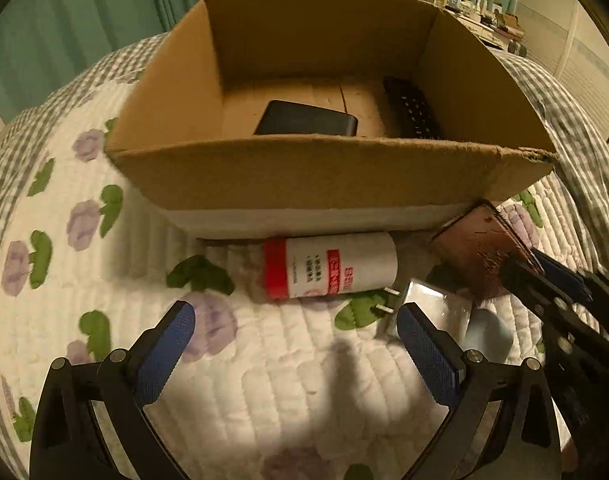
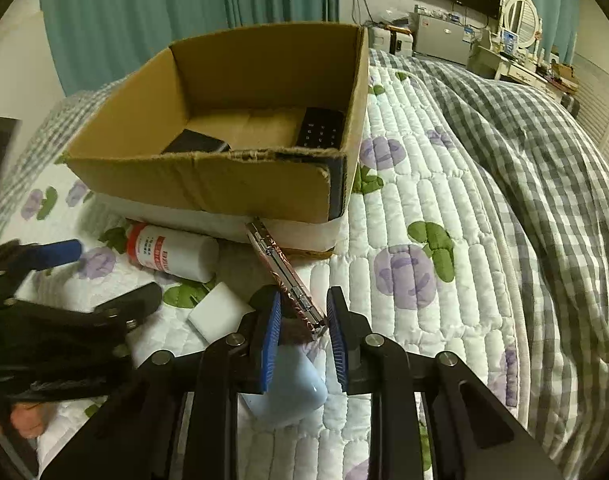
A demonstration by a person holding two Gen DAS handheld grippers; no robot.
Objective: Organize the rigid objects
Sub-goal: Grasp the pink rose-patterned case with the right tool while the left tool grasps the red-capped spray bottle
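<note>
Box wall [image 1: 324, 180] hides power bank's [image 1: 304, 118] near edge.

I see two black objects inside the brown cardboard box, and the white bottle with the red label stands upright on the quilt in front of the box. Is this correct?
Not quite. The white bottle with the red label lies on its side on the quilted floral bedspread, as the left wrist view shows. The rest is right: it is in front of the brown cardboard box, which holds the flat black device and the black keypad remote.

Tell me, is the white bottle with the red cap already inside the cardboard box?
No, the white bottle lies on the quilt outside the cardboard box.
</note>
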